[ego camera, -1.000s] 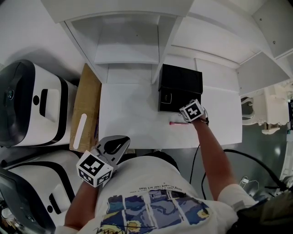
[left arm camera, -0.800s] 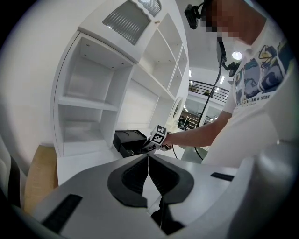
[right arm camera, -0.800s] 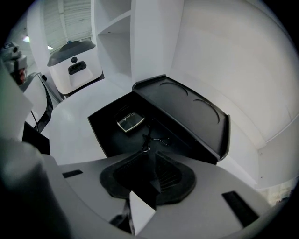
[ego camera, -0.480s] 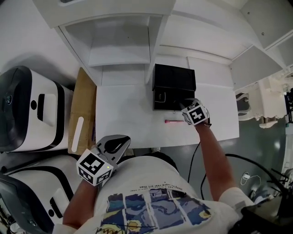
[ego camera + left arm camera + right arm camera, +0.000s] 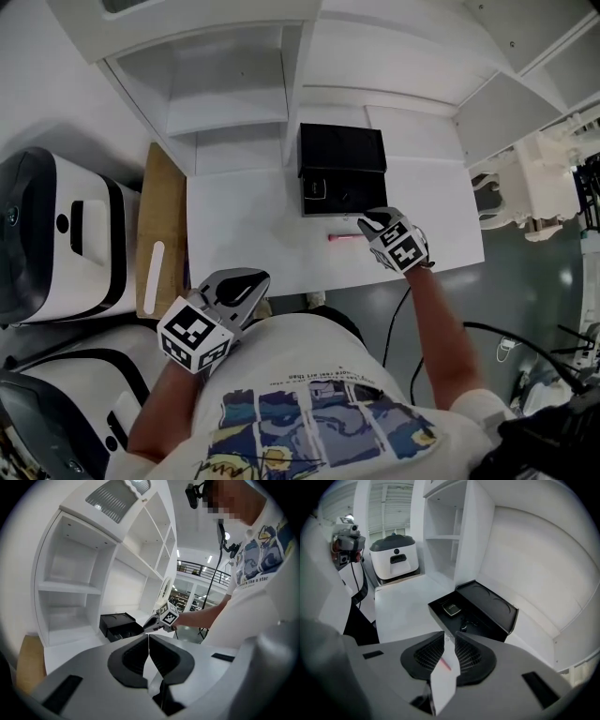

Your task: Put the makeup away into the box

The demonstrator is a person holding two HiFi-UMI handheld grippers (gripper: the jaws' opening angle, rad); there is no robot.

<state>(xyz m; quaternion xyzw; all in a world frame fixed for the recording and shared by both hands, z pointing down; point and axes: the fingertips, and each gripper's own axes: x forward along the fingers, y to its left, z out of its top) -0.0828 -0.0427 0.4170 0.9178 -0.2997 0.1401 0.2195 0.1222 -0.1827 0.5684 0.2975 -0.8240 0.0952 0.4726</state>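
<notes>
The black box (image 5: 342,148) sat open on the white table (image 5: 244,225), its lid folded back toward the white shelving (image 5: 234,84), and a small dark compact (image 5: 451,609) lay inside the tray. The makeup left outside it, a thin pink stick (image 5: 342,238), lay flat on the table just in front of the box and apart from its front wall. The right gripper (image 5: 364,221) hung above that stick, angled steeply down. Its jaws had just been opening and stood a narrow way apart with nothing held between them; through the gap, in the right gripper view, the pink stick showed on the tabletop below. The left gripper (image 5: 255,277) hovered off the near edge of the table close to the person's body, well away from the box, its jaws pressed together and empty. A wooden board (image 5: 159,225) lay along the table's left side, with a white machine (image 5: 47,234) beyond it.
</notes>
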